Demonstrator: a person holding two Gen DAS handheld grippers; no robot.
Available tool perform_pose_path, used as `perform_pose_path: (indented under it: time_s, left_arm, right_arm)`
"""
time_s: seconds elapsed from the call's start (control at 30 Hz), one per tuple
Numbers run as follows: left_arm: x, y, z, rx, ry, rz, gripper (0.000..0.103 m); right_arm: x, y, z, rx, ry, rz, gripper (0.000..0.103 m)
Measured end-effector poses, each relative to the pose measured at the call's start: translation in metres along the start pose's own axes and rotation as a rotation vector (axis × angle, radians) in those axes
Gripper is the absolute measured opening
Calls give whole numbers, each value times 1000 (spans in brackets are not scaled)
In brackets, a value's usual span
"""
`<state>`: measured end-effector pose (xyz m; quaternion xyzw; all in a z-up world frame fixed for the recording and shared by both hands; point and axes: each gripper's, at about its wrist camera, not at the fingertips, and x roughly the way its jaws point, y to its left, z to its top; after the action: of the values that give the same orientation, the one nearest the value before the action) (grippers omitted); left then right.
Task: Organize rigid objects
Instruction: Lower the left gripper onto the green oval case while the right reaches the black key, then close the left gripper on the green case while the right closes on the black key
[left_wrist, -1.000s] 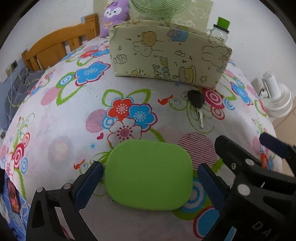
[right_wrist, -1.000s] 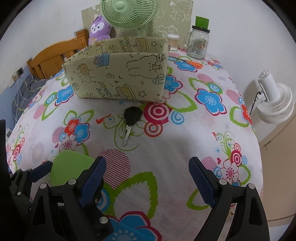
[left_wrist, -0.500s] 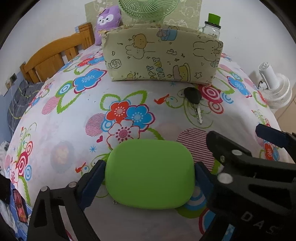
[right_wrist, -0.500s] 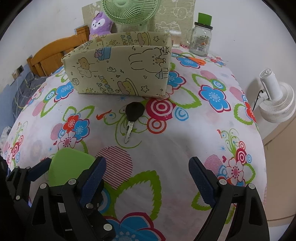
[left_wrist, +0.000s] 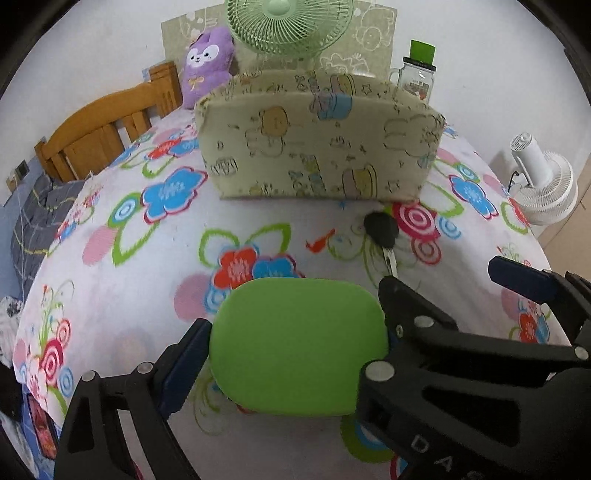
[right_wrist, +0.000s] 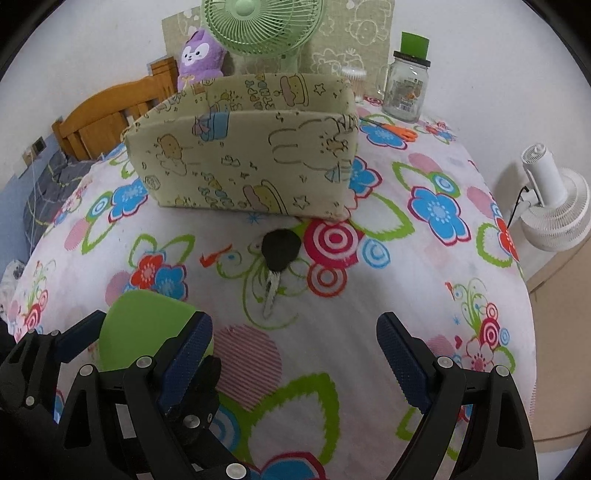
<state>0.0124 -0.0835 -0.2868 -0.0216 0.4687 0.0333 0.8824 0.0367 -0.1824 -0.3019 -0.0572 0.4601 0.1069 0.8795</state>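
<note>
A flat green rounded case (left_wrist: 299, 347) is held between my left gripper's (left_wrist: 295, 354) fingers, a little above the flowered tablecloth. It also shows at the lower left of the right wrist view (right_wrist: 144, 328). A black-headed key (right_wrist: 279, 258) lies on the cloth in front of a cream cartoon-print fabric box (right_wrist: 251, 166), which also shows in the left wrist view (left_wrist: 317, 155). The key shows there too (left_wrist: 382, 230). My right gripper (right_wrist: 295, 350) is open and empty, low over the cloth in front of the key.
A green desk fan (right_wrist: 258, 26), a purple plush (right_wrist: 201, 55), a glass jar with a green lid (right_wrist: 404, 85) and orange scissors (right_wrist: 397, 131) stand behind the box. A white fan (right_wrist: 554, 206) is off the table's right edge. A wooden bed frame (left_wrist: 107, 125) is at left.
My left gripper closed on the green case and lifted it slightly, moving toward the box. My right gripper moved a little closer to the key and stayed open.
</note>
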Motion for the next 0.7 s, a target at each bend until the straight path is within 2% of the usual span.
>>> perform_pose_path:
  time_s: [0.4,0.5,0.7]
  left_arm:
    - [24,15,28,28,16,0,95]
    - [31,18,33,39,28,-3,95]
    - [44,26,43,48,45,-3,95]
  right_arm:
    - [28,9,27,29,19,-21,92]
    - [38,10,32,40,38,-25,82]
    - [55,11,41,62,57,-52,76]
